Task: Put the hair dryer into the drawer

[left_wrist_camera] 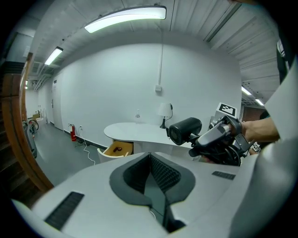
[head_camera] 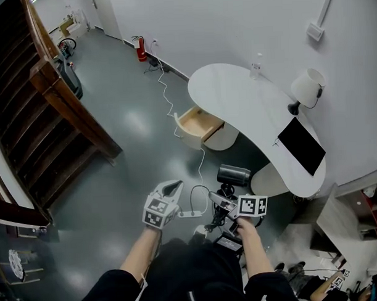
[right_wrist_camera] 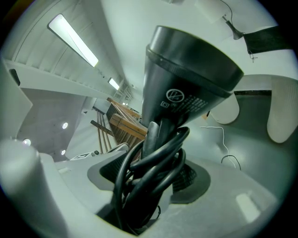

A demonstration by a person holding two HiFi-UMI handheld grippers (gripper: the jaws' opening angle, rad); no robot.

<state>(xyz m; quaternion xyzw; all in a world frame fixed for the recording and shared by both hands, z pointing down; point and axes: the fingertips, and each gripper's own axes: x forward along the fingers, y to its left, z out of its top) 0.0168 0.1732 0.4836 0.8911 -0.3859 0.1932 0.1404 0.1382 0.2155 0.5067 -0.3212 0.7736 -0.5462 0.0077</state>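
Right gripper [right_wrist_camera: 151, 169]: its jaws pinch the hair dryer [right_wrist_camera: 186, 88] by the handle, with the black cord [right_wrist_camera: 139, 186] coiled around that handle caught between the pads too.
Hair dryer: held up in the air. The dark barrel rises just past the jaw tips, mouth end away from the gripper. From the head view it hangs over the grey floor, between the person and the desk.
Left gripper [left_wrist_camera: 150, 160]: jaws pressed together at the tips with nothing between them. It sits level with the right gripper, on its left, near the dryer but not touching it.
Power strip [head_camera: 186, 213]: white, lying on the floor below the two grippers, its cable trailing off toward the desk.
Drawer [head_camera: 200, 123]: pulled open from the near end of the desk, pale wood inside, with a small dark object on its bottom. It is ahead of the dryer and well apart from it.
Desk [head_camera: 236, 92]: white, with a curved top that carries a lamp [head_camera: 307, 87], a flat black screen [head_camera: 301, 145] and a clear bottle [head_camera: 256, 64].
Far wall: a red fire extinguisher [head_camera: 140, 48] stands at its foot.
Staircase [head_camera: 51, 121]: dark wood, along the left side.
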